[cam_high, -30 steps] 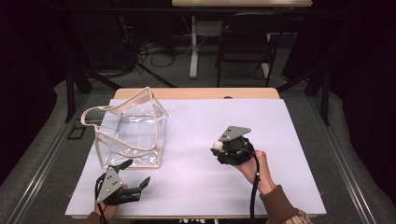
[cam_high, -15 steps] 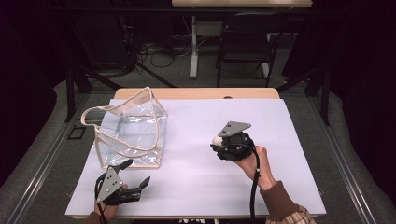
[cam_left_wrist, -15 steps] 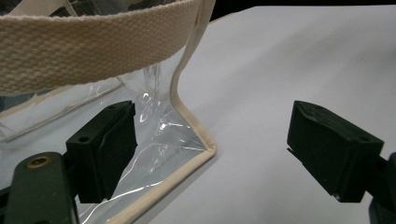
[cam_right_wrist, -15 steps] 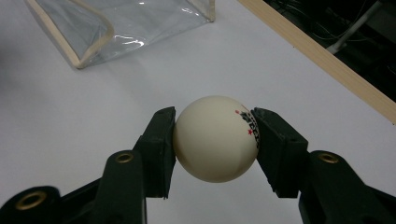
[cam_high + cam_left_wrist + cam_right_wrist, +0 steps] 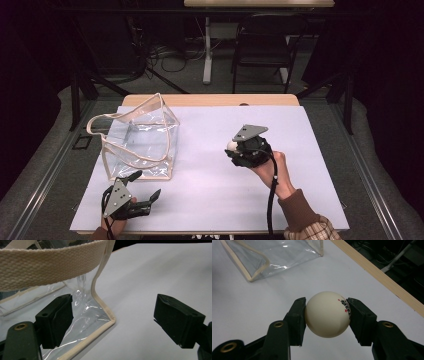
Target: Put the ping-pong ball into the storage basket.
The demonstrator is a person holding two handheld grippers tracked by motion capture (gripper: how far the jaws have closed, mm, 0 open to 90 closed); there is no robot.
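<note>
The right gripper (image 5: pixel 327 315) is clenched on a white ball (image 5: pixel 327 314), held above the middle of the table (image 5: pixel 300 200) — light, stiff and smooth, so a squeeze across its widest part seems safest. The left gripper (image 5: pixel 113 322) is spread wide, holding nothing, just beside the clear bag (image 5: pixel 85 315) — soft film, best taken by its woven strap (image 5: pixel 50 267).
</note>
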